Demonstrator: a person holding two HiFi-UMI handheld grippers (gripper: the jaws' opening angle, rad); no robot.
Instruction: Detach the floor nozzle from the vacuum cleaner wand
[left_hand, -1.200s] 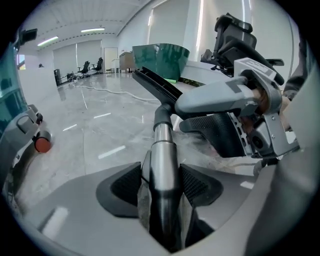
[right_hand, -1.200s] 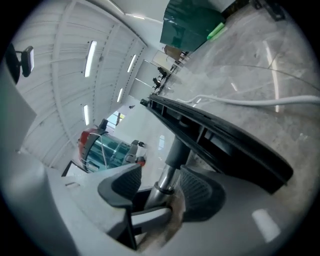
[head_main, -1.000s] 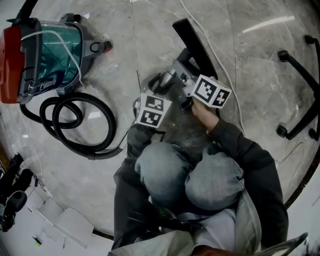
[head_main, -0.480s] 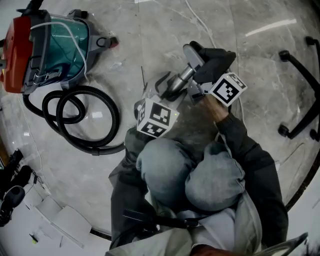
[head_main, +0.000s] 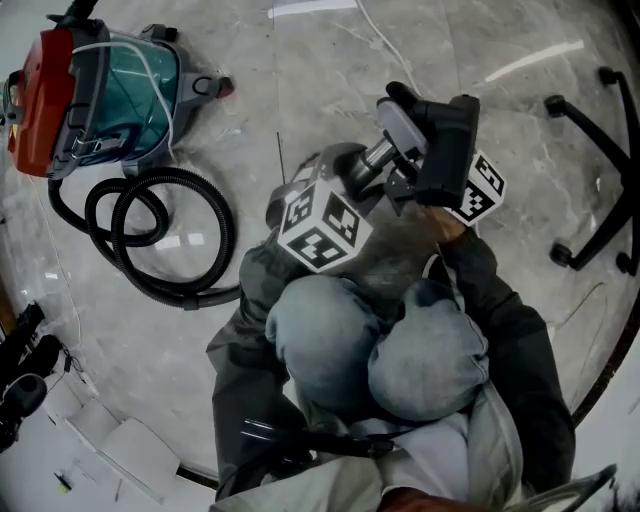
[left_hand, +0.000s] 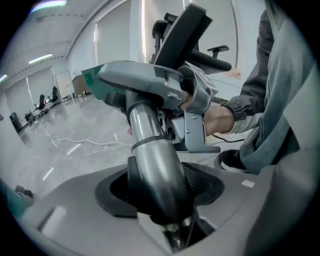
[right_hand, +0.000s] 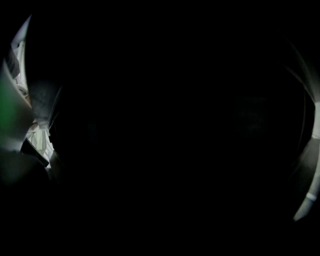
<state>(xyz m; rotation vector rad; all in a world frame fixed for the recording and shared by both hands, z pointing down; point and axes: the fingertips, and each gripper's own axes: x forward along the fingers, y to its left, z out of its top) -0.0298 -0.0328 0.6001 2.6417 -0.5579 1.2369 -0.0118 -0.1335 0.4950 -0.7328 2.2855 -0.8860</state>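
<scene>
The black floor nozzle (head_main: 447, 148) is held off the floor, tipped up on edge, with its grey neck (head_main: 398, 124) toward the metal wand (head_main: 372, 160). In the left gripper view the wand (left_hand: 149, 135) rises from my jaws into the grey neck (left_hand: 140, 80), and the two look joined. My left gripper (head_main: 345, 188) is shut on the wand's lower end. My right gripper (head_main: 425, 185) is clamped at the nozzle's neck, its metal frame (left_hand: 194, 127) and a hand beside it. The right gripper view is almost black, with the nozzle right against the lens.
A red and teal vacuum body (head_main: 90, 95) lies at the upper left, its black hose (head_main: 165, 240) coiled on the marble floor. A white cable (head_main: 395, 50) runs off at the top. An office chair base (head_main: 600, 180) stands at the right. The person's knees (head_main: 380, 350) fill the centre.
The nozzle has come up off the floor and tipped on edge. Both grippers have risen with it, the right one more, and the left marker cube has rolled.
</scene>
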